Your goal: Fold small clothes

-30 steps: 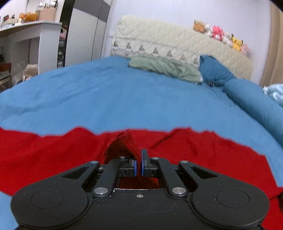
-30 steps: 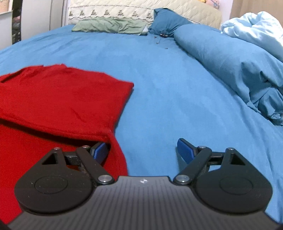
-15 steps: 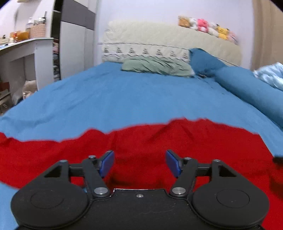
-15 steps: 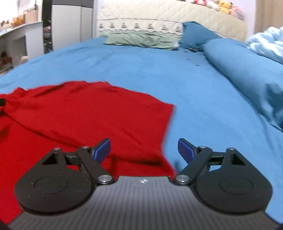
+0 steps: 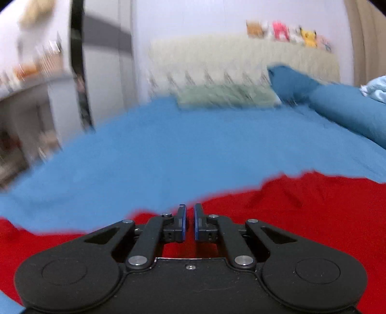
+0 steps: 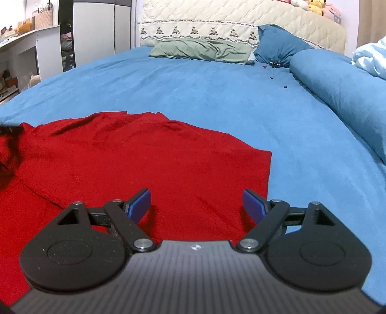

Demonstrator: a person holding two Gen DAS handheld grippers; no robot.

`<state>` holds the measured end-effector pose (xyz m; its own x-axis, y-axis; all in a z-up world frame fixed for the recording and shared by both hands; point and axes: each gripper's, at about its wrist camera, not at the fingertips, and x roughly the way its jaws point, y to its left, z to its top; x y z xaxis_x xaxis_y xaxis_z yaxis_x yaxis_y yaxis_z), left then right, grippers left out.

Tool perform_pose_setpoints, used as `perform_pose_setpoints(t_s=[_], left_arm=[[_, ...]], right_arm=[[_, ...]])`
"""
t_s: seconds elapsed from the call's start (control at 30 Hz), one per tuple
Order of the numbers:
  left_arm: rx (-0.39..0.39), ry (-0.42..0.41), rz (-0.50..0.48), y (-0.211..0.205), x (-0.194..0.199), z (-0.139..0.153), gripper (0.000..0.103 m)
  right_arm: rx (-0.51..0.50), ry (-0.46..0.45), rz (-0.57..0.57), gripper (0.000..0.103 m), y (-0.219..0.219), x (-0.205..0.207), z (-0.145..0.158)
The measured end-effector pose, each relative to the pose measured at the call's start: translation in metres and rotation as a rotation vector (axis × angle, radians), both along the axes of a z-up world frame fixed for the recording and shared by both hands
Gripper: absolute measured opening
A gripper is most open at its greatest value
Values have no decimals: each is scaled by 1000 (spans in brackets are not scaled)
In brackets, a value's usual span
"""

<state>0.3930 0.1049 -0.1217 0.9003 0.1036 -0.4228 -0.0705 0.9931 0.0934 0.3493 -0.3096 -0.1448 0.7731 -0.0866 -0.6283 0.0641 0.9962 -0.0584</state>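
Note:
A red garment [image 6: 135,159] lies spread on the blue bed sheet [image 6: 217,96], with a folded layer on top. My right gripper [image 6: 196,201] is open and empty, just above the garment's near right part. In the blurred left wrist view, my left gripper [image 5: 189,218] has its jaws almost together with a thin gap and no cloth between them; it sits over the garment's [image 5: 301,217] far edge. The left gripper shows as a dark blur at the left edge of the right wrist view [image 6: 8,145].
A green pillow [image 6: 200,49], a blue pillow [image 6: 279,46] and a rolled blue duvet [image 6: 342,89] lie at the head and right side of the bed. A cream headboard [image 6: 241,21] carries plush toys. A white desk [image 6: 29,41] and a wardrobe stand at the left.
My left gripper let go of the red fold, opened, then closed almost fully with nothing in it while moving quickly. My right gripper stayed open and shifted left over the garment.

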Motion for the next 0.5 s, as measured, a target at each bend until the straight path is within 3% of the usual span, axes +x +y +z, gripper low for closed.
perform_pose_setpoints(t_s=[0.07,0.13,0.17,0.2,0.3,0.43,0.5], left_arm=[[28,-6,33,1,-3,0,12],[-65,11,-32,8,-9,-2,35],[-107,12,-75,9,-13,-2,57],[-131,12,-113,8,-14,-1,67],[-150,83,-212,-4,-8,-8,68],[-222,263,-178,4,20,-37,68],[-235,238,-181,9,15,-37,68]], right_arm=[[8,2,1,99,-2,0,-3],[20,10,-1,99,-3,0,-6],[28,10,0,99,-3,0,-7],[34,8,1,99,-3,-1,-9],[45,14,6,99,-3,-1,-12],[60,42,-16,100,-10,-3,-23],[86,35,-22,100,-17,-10,-24]])
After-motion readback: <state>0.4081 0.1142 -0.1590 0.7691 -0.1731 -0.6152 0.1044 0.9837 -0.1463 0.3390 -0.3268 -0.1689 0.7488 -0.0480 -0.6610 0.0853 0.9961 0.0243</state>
